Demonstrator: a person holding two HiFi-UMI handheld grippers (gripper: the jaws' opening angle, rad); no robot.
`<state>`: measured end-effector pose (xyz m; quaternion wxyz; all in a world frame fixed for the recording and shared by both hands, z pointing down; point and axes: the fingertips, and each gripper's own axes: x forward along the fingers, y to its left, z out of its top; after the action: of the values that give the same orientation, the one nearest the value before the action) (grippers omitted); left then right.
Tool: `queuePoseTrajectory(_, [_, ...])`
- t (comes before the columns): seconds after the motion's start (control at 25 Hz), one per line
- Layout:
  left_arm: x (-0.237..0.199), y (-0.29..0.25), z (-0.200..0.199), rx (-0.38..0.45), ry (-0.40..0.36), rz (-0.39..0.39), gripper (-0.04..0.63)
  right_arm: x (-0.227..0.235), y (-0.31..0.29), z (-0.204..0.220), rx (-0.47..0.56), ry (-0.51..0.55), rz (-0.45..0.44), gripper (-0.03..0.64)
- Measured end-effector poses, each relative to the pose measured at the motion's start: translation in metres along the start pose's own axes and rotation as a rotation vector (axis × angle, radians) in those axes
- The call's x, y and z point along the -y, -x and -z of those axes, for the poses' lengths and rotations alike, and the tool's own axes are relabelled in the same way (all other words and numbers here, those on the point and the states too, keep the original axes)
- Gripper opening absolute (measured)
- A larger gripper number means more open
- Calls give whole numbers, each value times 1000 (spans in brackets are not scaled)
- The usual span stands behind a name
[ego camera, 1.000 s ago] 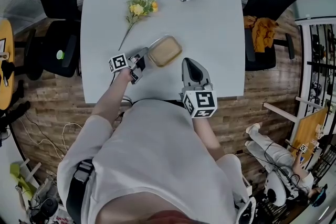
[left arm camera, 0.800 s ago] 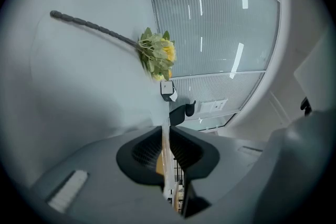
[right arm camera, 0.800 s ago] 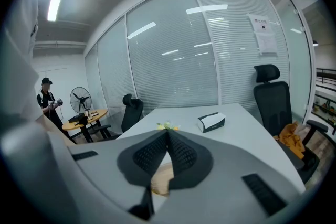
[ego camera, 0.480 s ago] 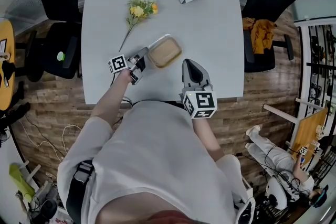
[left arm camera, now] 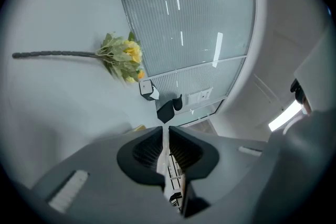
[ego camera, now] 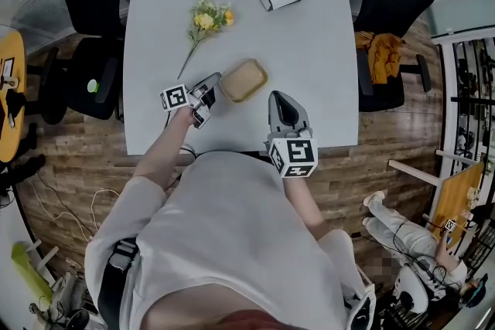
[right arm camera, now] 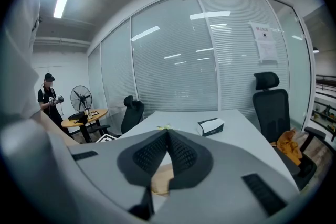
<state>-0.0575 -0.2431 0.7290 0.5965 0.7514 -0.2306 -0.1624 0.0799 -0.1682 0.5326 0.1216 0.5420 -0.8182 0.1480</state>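
Beside the tan box (ego camera: 243, 79), the left gripper (ego camera: 214, 79) has jaws together.

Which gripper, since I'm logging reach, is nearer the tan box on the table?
Left. The left gripper has its tips at the left end of the tan box; contact is unclear. The right gripper sits apart, off its right end, toward the person.

I read the counter (ego camera: 309, 73) as smooth, matt grey. On it, the box (ego camera: 243, 79) looks matt, wood-toned, and the flower sprig (ego camera: 207, 15) plasticky.
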Motion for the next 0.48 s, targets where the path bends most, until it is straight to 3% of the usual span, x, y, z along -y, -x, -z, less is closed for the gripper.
queuePoseTrajectory(0.24, [43, -5, -5, -21, -148, 47, 46, -3, 7, -4, 15, 12, -4, 8])
queuePoseTrajectory(0.48, [80, 3, -13, 7, -314, 36, 44, -4, 16, -6, 31, 24, 2, 8])
